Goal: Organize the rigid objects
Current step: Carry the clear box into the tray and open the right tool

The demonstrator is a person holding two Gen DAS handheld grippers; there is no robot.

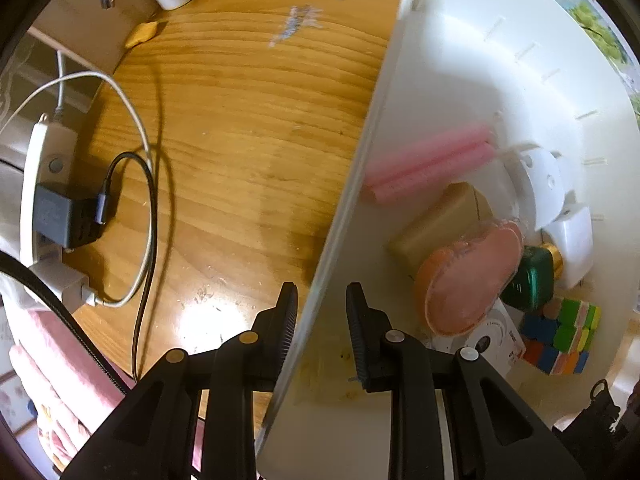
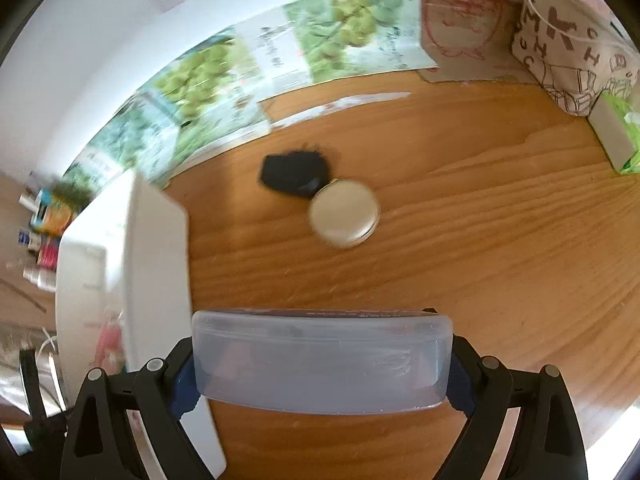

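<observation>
My left gripper [image 1: 320, 292] points down with the rim of a white bin [image 1: 440, 100] between its fingers, one outside and one inside, shut on that wall. In the bin lie pink tubes [image 1: 428, 164], a tan box [image 1: 440, 216], an orange round container [image 1: 468, 280], a green bottle [image 1: 528, 276], a colour cube [image 1: 560, 332] and a white device [image 1: 548, 188]. My right gripper [image 2: 322, 344] is shut on a wide translucent plastic box [image 2: 320, 364], held above the wooden table [image 2: 480, 260] just right of the white bin [image 2: 156, 248].
On the table ahead of the right gripper lie a round silver tin [image 2: 344, 214] and a black object [image 2: 294, 174]. A green tissue box [image 2: 616, 136] and a patterned bag [image 2: 572, 40] stand at the far right. A power strip with charger [image 1: 60, 208] and cables [image 1: 140, 208] lies left of the bin.
</observation>
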